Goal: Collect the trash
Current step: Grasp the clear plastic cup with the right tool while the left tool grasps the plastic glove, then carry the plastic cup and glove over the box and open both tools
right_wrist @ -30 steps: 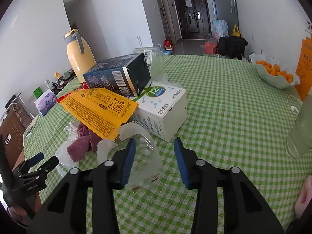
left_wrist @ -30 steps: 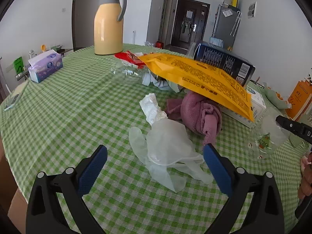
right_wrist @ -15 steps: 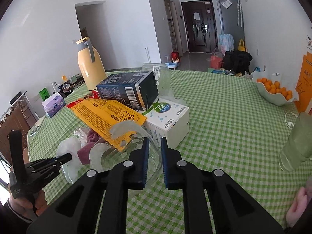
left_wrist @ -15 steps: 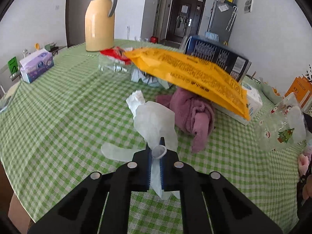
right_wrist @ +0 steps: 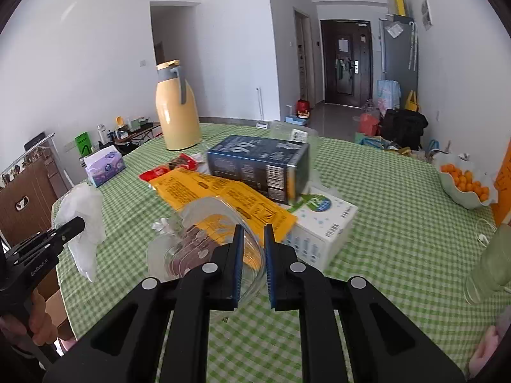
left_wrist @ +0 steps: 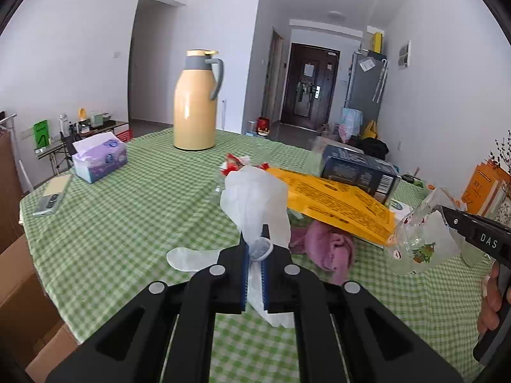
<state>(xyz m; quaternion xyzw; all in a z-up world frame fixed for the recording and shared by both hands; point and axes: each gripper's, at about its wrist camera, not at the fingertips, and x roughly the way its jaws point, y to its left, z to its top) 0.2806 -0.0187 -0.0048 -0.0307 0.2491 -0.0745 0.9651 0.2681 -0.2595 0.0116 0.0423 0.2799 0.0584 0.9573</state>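
Note:
My left gripper [left_wrist: 254, 249] is shut on a white disposable glove [left_wrist: 255, 201], which bunches above the jaws and hangs below them, lifted off the green checked tablecloth [left_wrist: 127, 217]; one glove finger [left_wrist: 188, 258] still trails on the cloth. My right gripper [right_wrist: 254, 233] is shut on the rim of a clear plastic cup [right_wrist: 198, 242] with printed pictures, tilted and held off the table. The left wrist view shows that cup [left_wrist: 421, 239] at the right. Behind lie a yellow packet [right_wrist: 223, 194], a dark blue carton [right_wrist: 258, 162], a red wrapper [right_wrist: 159, 170] and a pink cloth [left_wrist: 329, 245].
A yellow thermos jug [left_wrist: 196, 102] stands at the back and a purple tissue box [left_wrist: 100, 159] at the left, a phone [left_wrist: 48, 204] near the left edge. A white box [right_wrist: 322, 220], a bowl of oranges [right_wrist: 463, 185] and a green bottle [right_wrist: 488, 265] are on the right.
The left gripper went from wide open to shut on the glove and lifted it. The right gripper closed on the cup's rim and raised it.

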